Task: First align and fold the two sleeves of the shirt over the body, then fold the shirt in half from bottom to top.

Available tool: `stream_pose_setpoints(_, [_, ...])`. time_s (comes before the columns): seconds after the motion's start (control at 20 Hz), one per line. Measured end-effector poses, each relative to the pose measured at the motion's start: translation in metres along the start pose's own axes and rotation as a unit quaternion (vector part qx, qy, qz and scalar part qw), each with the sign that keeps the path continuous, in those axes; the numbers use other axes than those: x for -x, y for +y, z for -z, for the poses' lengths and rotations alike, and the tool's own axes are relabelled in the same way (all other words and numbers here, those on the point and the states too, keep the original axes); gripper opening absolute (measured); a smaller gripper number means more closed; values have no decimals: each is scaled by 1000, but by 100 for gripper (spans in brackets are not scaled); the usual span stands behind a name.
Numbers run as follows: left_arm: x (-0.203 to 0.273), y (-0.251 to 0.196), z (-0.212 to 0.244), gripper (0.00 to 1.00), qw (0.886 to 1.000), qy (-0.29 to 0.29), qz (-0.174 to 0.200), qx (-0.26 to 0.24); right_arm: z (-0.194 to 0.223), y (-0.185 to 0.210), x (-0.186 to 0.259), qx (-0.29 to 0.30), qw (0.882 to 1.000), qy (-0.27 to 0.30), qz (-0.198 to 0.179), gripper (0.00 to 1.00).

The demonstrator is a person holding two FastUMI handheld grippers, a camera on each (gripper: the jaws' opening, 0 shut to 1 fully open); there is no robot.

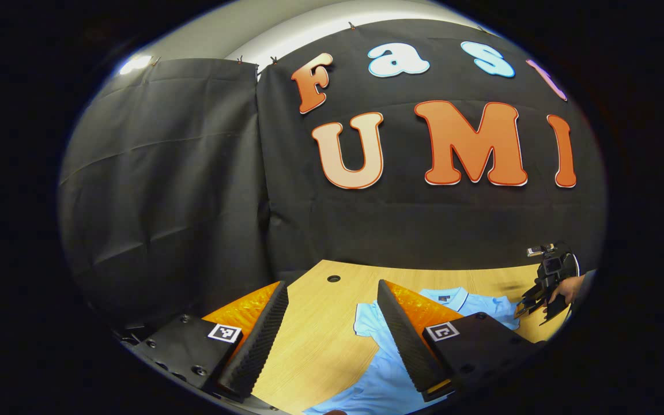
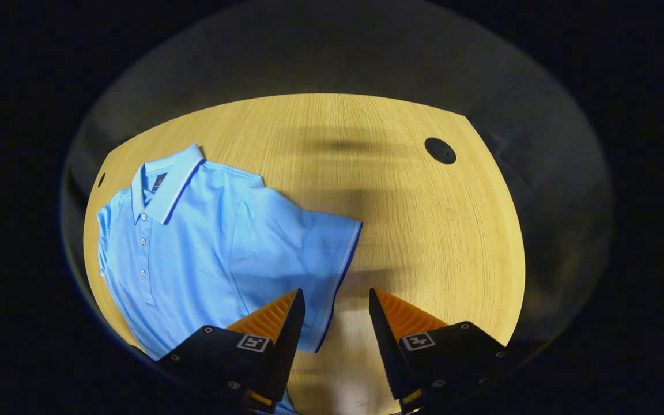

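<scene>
In the left gripper view, the left gripper (image 1: 332, 323) sits at about 6 o'clock with its two fingers spread wide apart, a broad strip of bare wooden table (image 1: 309, 340) showing between them. Nothing is caught in that gap and neither finger presses on anything, so the gripper is released. The light blue polo shirt (image 1: 378, 369) lies flat on the table toward 5 o'clock, partly hidden behind the finger on that side; its collar (image 1: 444, 295) points away toward the booth's black cloth wall (image 1: 193, 190). One short sleeve (image 1: 366, 320) spreads out onto the wood between the fingers. Out at 4 o'clock, the right gripper (image 1: 534, 305) shows small and far off, held by a hand (image 1: 565, 288) above the shirt's far side; whether it is open cannot be told from here.

In the right gripper view, the right gripper (image 2: 335, 323) looks down on the table from 6 o'clock, its fingers parted with a clear gap, empty and touching nothing. The shirt fills the area from 8 to 10 o'clock, button placket up, collar (image 2: 168, 181) near 10 o'clock. Its sleeve (image 2: 314, 259), with a dark trimmed cuff, reaches toward the centre, the cuff edge lying just above the gap between the fingers. A small dark round hole (image 2: 440, 150) marks the table at 1 o'clock
</scene>
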State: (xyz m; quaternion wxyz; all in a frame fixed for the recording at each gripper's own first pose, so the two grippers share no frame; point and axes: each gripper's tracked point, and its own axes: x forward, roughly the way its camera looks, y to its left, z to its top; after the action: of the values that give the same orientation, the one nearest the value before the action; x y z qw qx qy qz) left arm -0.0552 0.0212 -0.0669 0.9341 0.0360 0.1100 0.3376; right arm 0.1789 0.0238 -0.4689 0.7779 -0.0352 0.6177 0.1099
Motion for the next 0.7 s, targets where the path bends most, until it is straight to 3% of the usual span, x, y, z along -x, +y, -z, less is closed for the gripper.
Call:
stream_pose_setpoints(0.1, [0, 3, 3, 100, 1000, 5, -5, 2, -3, 3, -5, -8, 1000, 2, -7, 67])
stream_pose_setpoints(0.15, [0, 3, 4, 100, 1000, 7, -6, 4, -2, 4, -7, -11, 1000, 8, -10, 61])
stream_pose_setpoints(0.3, [2, 7, 1, 100, 1000, 6, -18, -1, -5, 9, -12, -33, 999, 17, -17, 55])
stream_pose_setpoints(0.35, [4, 7, -3, 100, 1000, 2, -18, -4, -3, 10, -13, -32, 999, 20, -17, 49])
stream_pose_setpoints(0.5, [3, 5, -8, 100, 1000, -4, -17, -4, -4, 11, -13, -8, 1000, 15, -25, 47])
stream_pose_setpoints(0.6, [3, 3, -5, 100, 1000, 2, -14, 1, -6, 11, -13, -15, 1000, 10, -24, 33])
stream_pose_setpoints(0.65, [2, 1, -3, 100, 1000, 5, -11, 1, -7, 11, -14, -21, 999, 7, -26, 18])
stream_pose_setpoints(0.7, [2, -1, -5, 100, 1000, 5, -8, 0, -8, 11, -14, -20, 999, 2, -30, 15])
